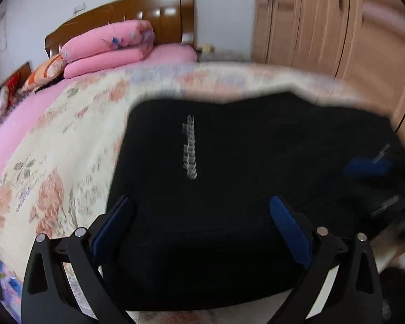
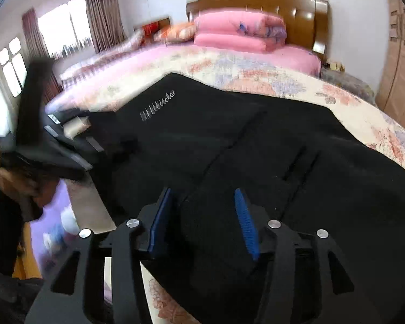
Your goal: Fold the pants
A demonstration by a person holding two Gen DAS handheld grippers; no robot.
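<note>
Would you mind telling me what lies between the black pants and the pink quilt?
Floral bedspread and pink sheet separate pants from quilt, in both views.

Both wrist cameras are looking forward along their fingers, low and close over the black pants [image 1: 229, 189], sharing the bed's headboard [image 2: 259, 2] beyond.

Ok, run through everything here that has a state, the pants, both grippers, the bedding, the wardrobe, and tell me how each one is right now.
Black pants: lying on the bed, folded over into layers, lettering facing up.
Left gripper: open, fingers spread over the pants, nothing clamped.
Right gripper: open, with a fold of the pants between its fingers.
Pink quilt: folded, stacked by the headboard.
Floral bedspread: spread flat under the pants.
Wardrobe: doors shut.
</note>
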